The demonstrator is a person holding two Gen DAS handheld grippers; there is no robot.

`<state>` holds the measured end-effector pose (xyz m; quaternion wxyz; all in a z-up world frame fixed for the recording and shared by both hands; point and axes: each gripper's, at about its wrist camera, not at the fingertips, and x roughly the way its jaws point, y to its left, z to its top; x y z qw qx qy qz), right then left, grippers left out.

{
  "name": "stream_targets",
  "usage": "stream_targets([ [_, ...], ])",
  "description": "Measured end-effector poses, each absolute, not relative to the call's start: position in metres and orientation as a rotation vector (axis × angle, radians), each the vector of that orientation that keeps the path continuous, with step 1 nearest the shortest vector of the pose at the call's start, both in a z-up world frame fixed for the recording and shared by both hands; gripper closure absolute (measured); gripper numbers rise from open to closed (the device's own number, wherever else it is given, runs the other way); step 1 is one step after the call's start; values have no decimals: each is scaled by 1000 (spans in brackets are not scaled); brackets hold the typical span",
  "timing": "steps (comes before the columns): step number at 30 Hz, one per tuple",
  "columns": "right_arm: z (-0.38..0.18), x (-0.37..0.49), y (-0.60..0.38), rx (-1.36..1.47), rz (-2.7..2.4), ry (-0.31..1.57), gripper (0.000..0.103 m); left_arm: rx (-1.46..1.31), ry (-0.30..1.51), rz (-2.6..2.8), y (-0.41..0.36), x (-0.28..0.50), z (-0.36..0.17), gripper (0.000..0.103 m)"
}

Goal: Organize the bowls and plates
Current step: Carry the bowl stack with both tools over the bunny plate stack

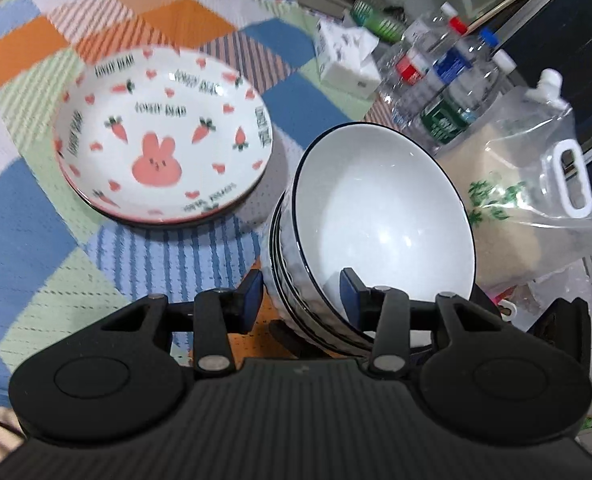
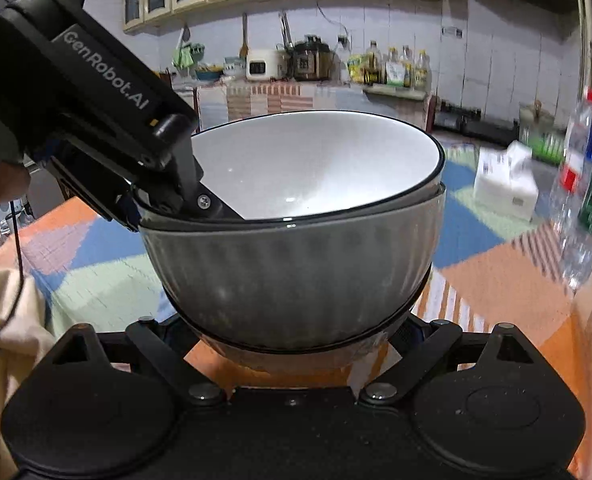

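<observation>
A stack of white bowls with thin black rims stands on the patchwork tablecloth, tilted in the left wrist view. My left gripper straddles the near wall of the stack, one blue pad outside and one inside, with gaps showing beside the wall. In the right wrist view the same stack fills the middle, and the left gripper reaches over its rim from the upper left. My right gripper has its fingers spread to either side of the lowest bowl, tips hidden. A stack of white plates with a pink rabbit and carrots lies to the left.
A tissue box and several plastic water bottles stand at the far right of the table. A clear plastic bag with a white handle sits right beside the bowls. A kitchen counter with jars and appliances lies beyond the table.
</observation>
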<state>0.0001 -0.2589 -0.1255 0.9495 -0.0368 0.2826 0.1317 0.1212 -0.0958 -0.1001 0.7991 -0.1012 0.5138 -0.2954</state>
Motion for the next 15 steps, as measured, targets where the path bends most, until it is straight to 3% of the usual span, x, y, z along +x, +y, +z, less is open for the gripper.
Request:
stream_targets([
  [15, -66, 36, -235, -103, 340, 512, 7, -194, 1037, -571, -50, 151, -40, 63],
])
